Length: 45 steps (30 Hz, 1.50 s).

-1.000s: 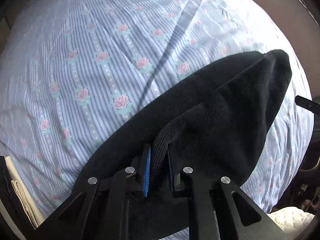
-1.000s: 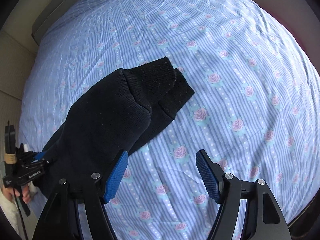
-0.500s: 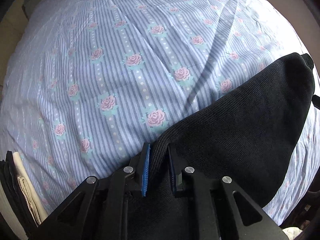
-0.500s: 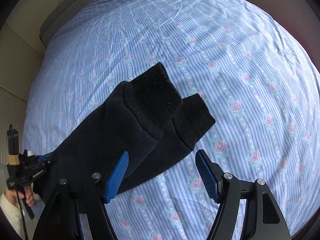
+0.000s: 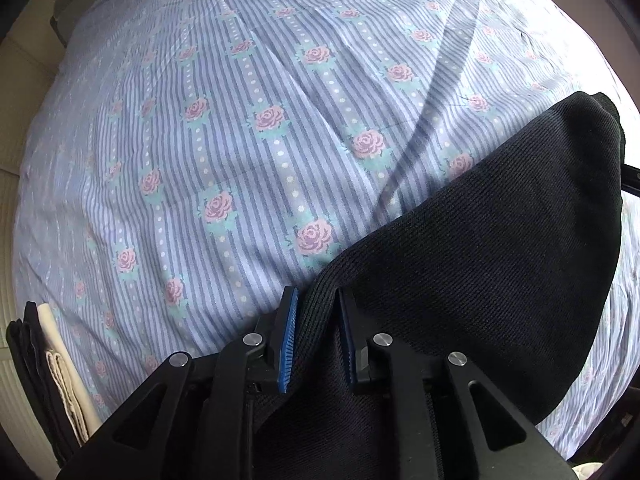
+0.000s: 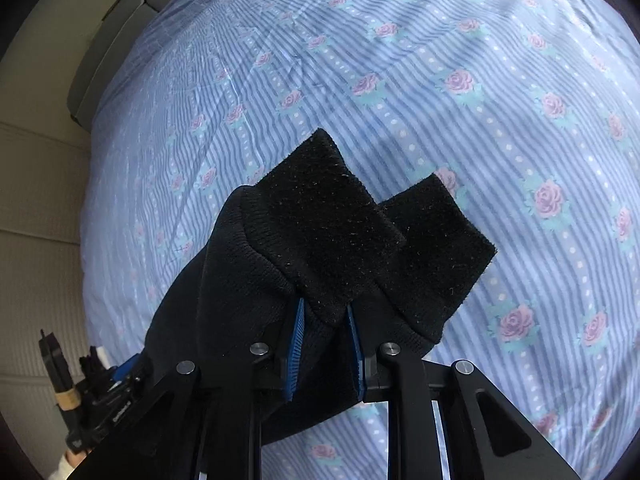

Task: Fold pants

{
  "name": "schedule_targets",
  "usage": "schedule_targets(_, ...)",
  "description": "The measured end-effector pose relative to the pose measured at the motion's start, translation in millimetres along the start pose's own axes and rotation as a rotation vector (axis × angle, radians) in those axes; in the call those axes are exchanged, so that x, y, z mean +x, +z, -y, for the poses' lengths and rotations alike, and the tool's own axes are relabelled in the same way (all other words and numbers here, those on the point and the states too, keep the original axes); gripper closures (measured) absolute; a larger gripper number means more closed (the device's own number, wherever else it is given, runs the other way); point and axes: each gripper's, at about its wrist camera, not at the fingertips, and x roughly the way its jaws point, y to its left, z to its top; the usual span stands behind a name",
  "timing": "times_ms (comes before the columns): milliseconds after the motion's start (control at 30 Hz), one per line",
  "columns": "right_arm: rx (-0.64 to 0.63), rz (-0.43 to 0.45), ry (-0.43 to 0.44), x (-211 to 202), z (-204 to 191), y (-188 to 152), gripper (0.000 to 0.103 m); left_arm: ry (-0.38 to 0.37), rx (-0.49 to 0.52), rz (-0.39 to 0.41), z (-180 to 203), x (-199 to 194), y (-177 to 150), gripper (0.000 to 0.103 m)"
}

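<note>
Black knit pants [image 5: 500, 248] lie on a blue striped bedsheet with pink roses [image 5: 248, 128]. My left gripper [image 5: 316, 300] is shut on the ribbed edge of the pants, at the bottom middle of the left wrist view. In the right wrist view the two leg cuffs [image 6: 360, 224] stick up past the fingers. My right gripper [image 6: 324, 312] is shut on the pants just below the cuffs. The left gripper's body shows at the lower left of the right wrist view [image 6: 100, 396].
A folded stack of black and cream cloth [image 5: 48, 364] lies at the sheet's lower left edge. A grey headboard or cushion edge [image 6: 116, 32] and a beige wall [image 6: 36, 208] border the bed on the left. The sheet [image 6: 500, 80] spreads wide beyond the pants.
My right gripper moved in onto the leg cuffs and closed on them; it was open a second ago. My left gripper kept its hold while the pants shifted right in its view.
</note>
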Motion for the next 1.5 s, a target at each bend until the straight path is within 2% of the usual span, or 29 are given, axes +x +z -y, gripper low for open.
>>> schedule_targets(133,-0.03,0.119,-0.007,-48.4,-3.1,-10.3,0.086,-0.038,0.013,0.046,4.9,-20.0,8.5,0.085)
schedule_targets(200,-0.034,0.14,-0.039,-63.0,3.1,-16.2,0.087,-0.022,0.041,0.055,16.6,-21.5,15.0,0.085)
schedule_targets(333,-0.049,0.099,-0.113,-44.2,19.0,-15.6,0.087,0.027,0.043,0.022,26.5,-6.8,28.3,0.084)
schedule_targets(433,-0.076,0.035,-0.158,-18.0,24.0,-8.8,0.083,0.035,0.027,0.004,27.5,-0.4,30.7,0.078)
schedule_targets(467,-0.083,0.027,-0.176,-14.9,24.0,-7.9,0.079,0.038,0.015,0.013,26.2,-3.7,30.1,0.073)
schedule_targets(500,-0.081,0.04,-0.199,-18.7,24.1,-9.2,0.066,0.038,-0.001,0.03,23.7,-10.2,28.8,0.07)
schedule_targets(533,-0.082,0.072,-0.229,-28.3,22.7,-12.9,0.055,0.031,-0.016,0.058,20.2,-20.0,26.7,0.06)
schedule_targets(567,-0.093,0.12,-0.258,-40.7,20.6,-18.4,0.051,0.027,-0.034,0.093,15.1,-32.4,23.8,0.049)
schedule_targets(633,-0.144,0.215,-0.32,-73.0,12.8,-33.5,0.04,0.037,-0.085,0.187,2.8,-63.9,9.8,0.04)
schedule_targets(667,-0.181,0.248,-0.322,-86.7,4.0,-43.1,0.037,0.042,-0.106,0.234,-3.0,-79.9,-0.9,0.037)
schedule_targets(733,-0.266,0.253,-0.266,-102.3,-13.2,-57.9,0.035,0.065,-0.136,0.302,-16.8,-106.4,-26.8,0.032)
schedule_targets(800,-0.354,0.204,-0.195,-101.0,-34.3,-79.0,0.035,0.075,-0.175,0.332,-37.0,-120.4,-53.8,0.03)
schedule_targets(867,-0.403,0.122,-0.119,-89.2,-48.1,-103.0,0.035,0.068,-0.242,0.317,-54.7,-120.7,-87.5,0.029)
schedule_targets(1000,-0.462,-0.031,-0.04,-52.9,-66.5,-151.9,0.035,-0.03,-0.429,0.212,-90.8,-92.5,-146.7,0.031)
schedule_targets(1067,-0.467,-0.074,-0.014,-40.3,-72.2,-170.0,0.035,-0.111,-0.534,0.169,-104.1,-75.5,-173.1,0.036)
schedule_targets(1167,-0.493,-0.113,-0.008,-20.7,-79.2,-184.7,0.035,-0.271,-0.721,0.146,-117.6,-54.7,-200.3,0.036)
schedule_targets(1367,-0.542,-0.183,-0.005,7.7,-92.6,-192.2,0.035,-0.484,-0.973,0.157,-118.6,-22.5,-209.2,0.035)
schedule_targets(1500,-0.526,-0.212,0.005,18.7,-95.5,-188.8,0.035,-0.559,-1.063,0.127,-117.9,4.3,-197.6,0.032)
